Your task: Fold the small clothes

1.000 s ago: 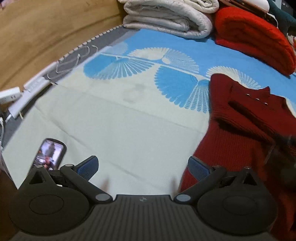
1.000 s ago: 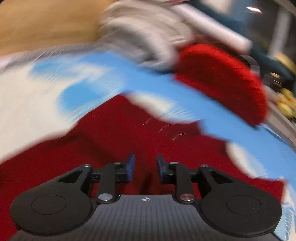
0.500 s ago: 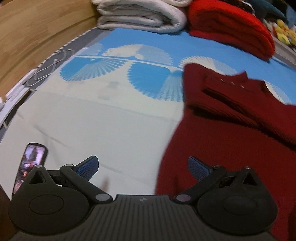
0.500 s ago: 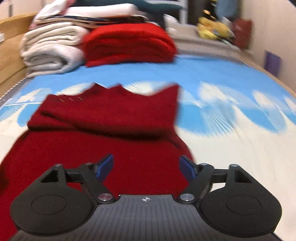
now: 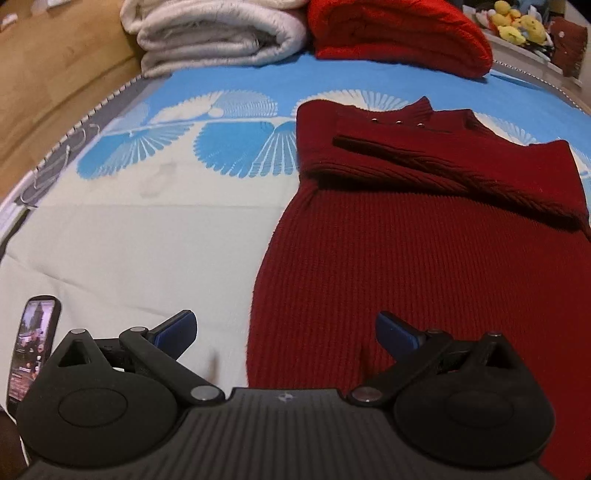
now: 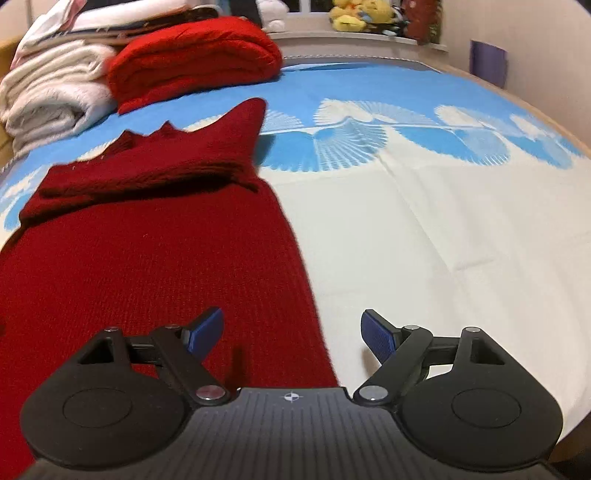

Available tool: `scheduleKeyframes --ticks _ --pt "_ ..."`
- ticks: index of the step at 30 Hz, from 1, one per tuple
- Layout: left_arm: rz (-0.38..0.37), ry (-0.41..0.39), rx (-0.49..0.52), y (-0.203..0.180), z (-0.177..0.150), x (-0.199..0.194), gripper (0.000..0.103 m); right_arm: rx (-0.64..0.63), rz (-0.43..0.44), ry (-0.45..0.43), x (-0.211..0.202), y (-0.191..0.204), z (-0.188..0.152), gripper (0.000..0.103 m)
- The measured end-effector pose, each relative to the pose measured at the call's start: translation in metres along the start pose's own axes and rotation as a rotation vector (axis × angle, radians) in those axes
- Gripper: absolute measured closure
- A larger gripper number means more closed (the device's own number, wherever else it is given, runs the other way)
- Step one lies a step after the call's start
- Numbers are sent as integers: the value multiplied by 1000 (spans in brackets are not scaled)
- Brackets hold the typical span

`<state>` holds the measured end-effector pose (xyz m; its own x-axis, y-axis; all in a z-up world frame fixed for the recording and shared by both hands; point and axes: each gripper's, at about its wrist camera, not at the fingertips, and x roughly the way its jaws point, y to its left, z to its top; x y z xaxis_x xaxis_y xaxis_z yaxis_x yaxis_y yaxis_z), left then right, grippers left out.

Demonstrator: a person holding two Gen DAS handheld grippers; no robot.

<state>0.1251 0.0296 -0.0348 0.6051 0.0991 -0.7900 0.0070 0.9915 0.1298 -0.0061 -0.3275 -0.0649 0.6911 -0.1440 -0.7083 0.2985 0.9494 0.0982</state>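
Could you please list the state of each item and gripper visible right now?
dark red sweater: flat on the bed, sleeves folded across the chest
left gripper: open, empty
right gripper: open, empty
bright red knit: folded
white blanket: folded
phone: screen lit

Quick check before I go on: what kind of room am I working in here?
Most likely a bedroom: the sweater lies on a blue-and-white bedsheet, with folded blankets stacked at the far end and plush toys behind.
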Motion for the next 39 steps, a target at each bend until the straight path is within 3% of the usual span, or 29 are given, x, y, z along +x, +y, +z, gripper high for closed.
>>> scheduleKeyframes --ticks 6,17,32,39 --pt "-18 -9 18 5 -19 -13 0 -29 23 -24 -11 -2 -13 19" --pt "-14 10 65 15 -40 -13 0 -95 8 41 -3 6 -23 19" --pt "-13 40 90 21 -44 -3 0 -74 -15 77 6 -3 -23 18" --pt "-57 96 87 22 -51 9 0 -42 -21 112 11 -16 -24 14"
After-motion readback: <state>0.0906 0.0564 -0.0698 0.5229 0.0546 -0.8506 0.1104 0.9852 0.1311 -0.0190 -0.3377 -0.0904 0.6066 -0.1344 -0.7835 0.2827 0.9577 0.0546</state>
